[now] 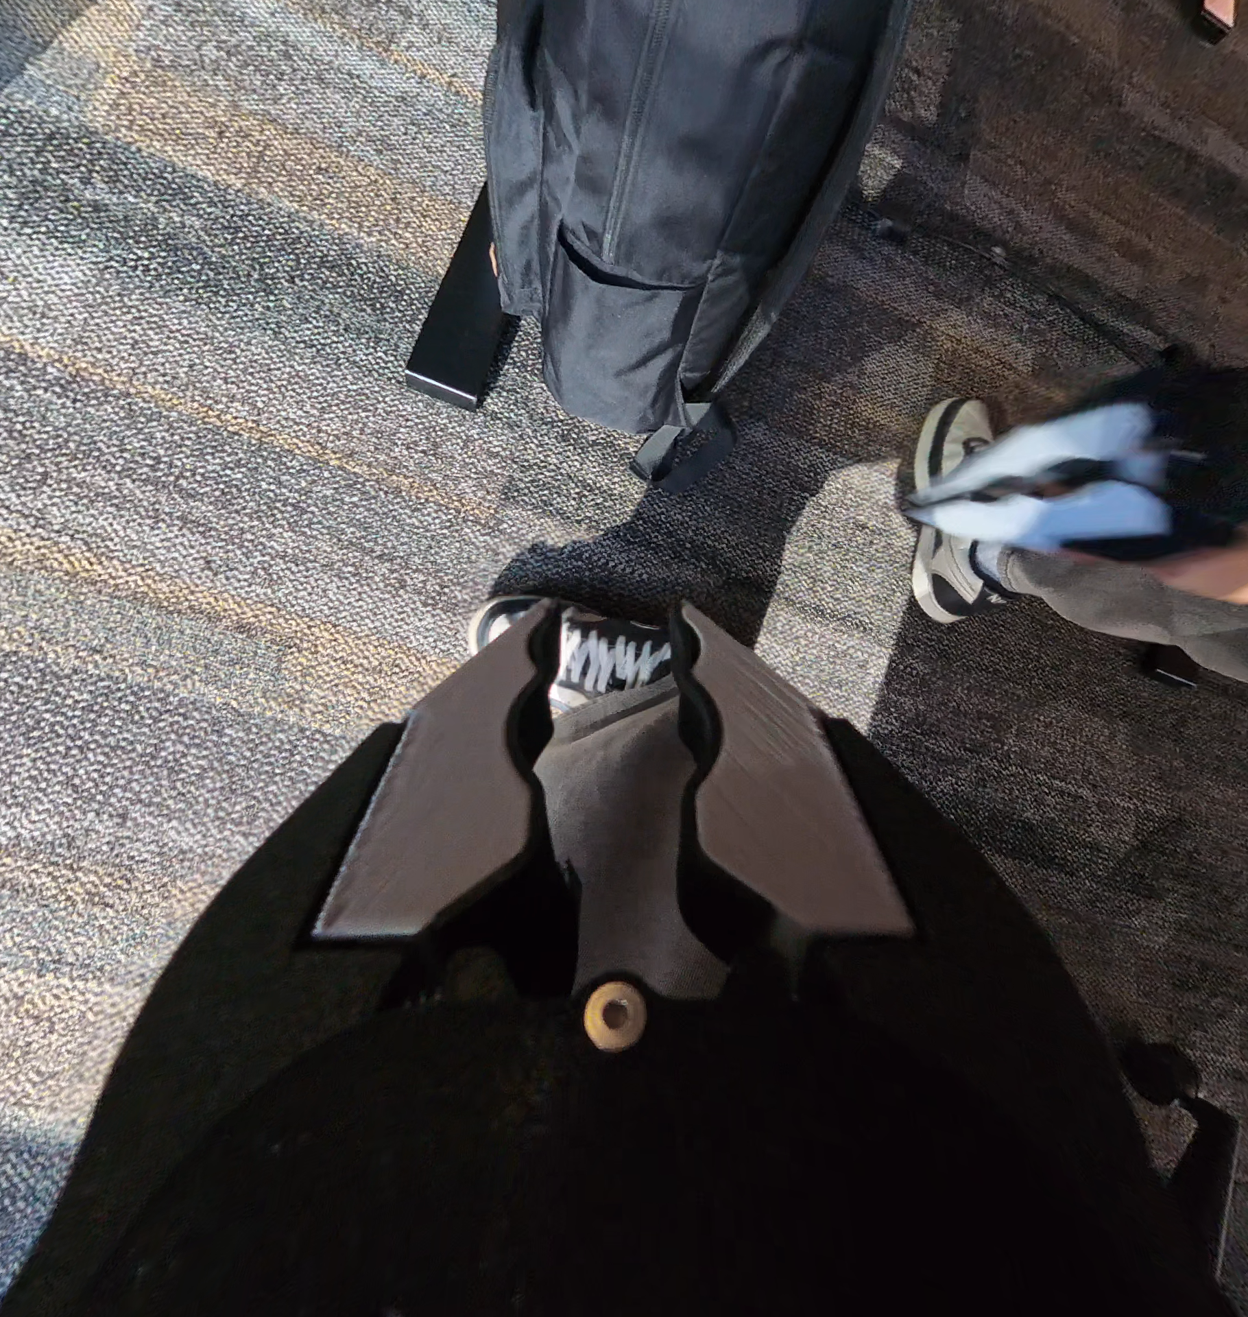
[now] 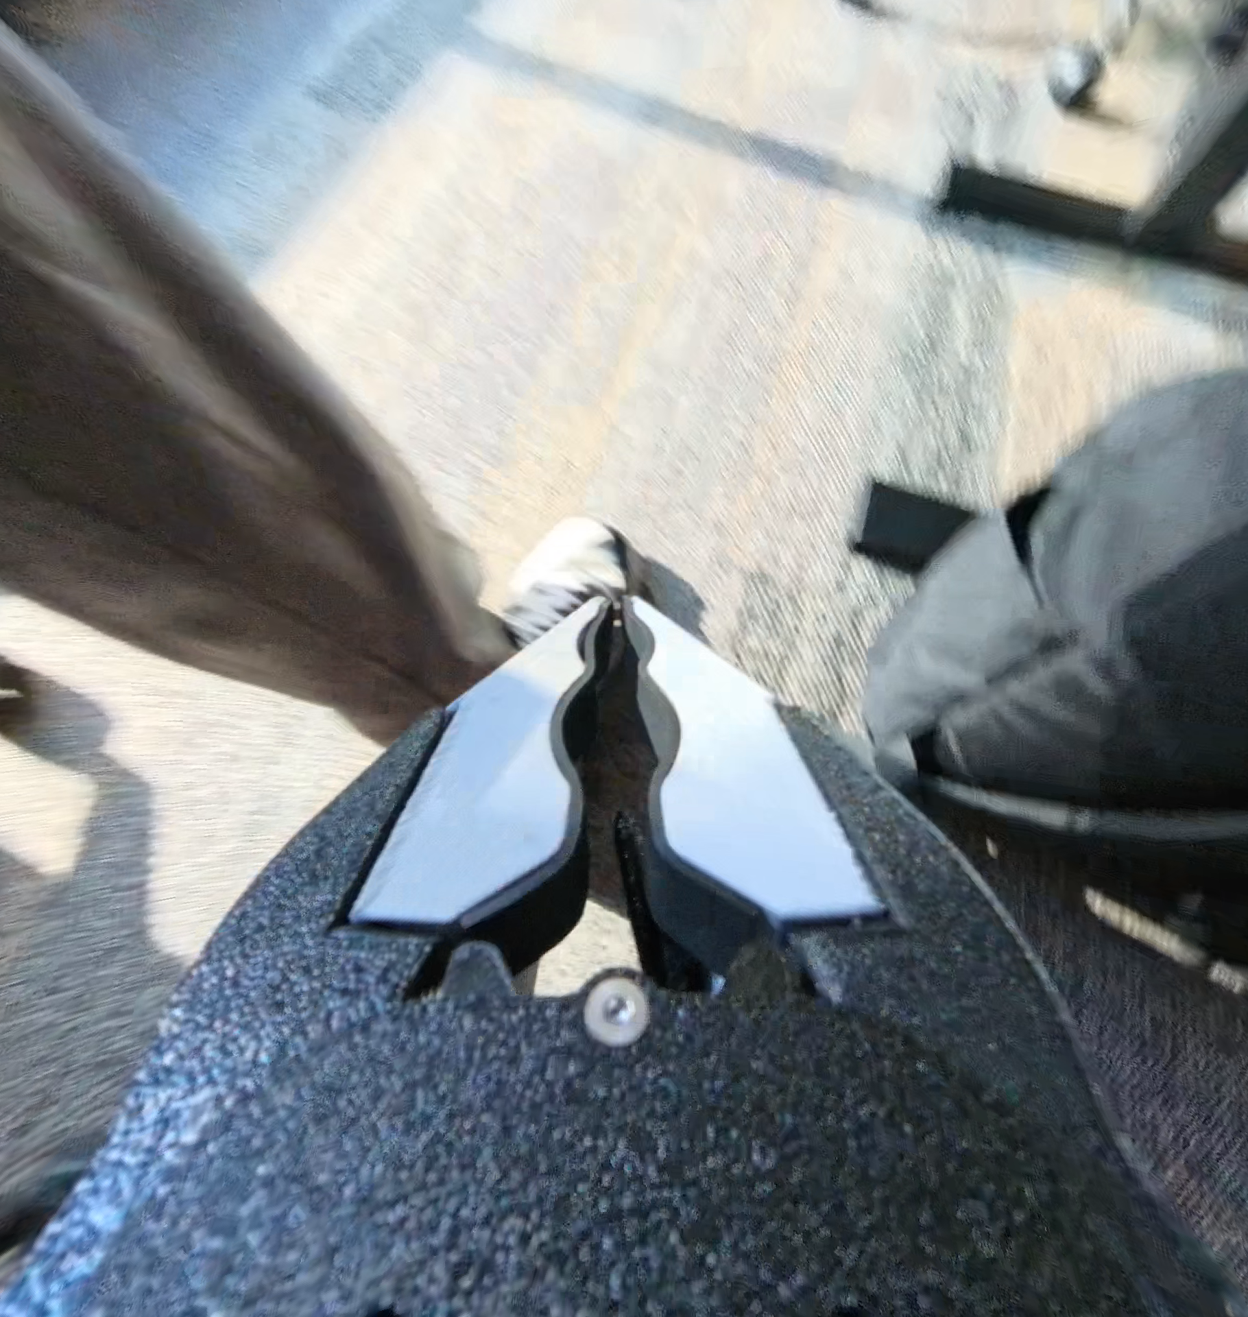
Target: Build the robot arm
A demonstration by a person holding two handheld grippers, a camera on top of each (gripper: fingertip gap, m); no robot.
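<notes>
On the carpet (image 1: pixel 179 427), a backpack (image 1: pixel 650 199) stands ahead of a shoe (image 1: pixel 607 659), a bar (image 1: pixel 457 335) just left of it, another shoe (image 1: pixel 952 570) farther right.

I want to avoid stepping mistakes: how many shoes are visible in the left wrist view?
2. One shoe shows between the left claw's fingers; the other shoe is at right, partly behind the right claw.
</notes>
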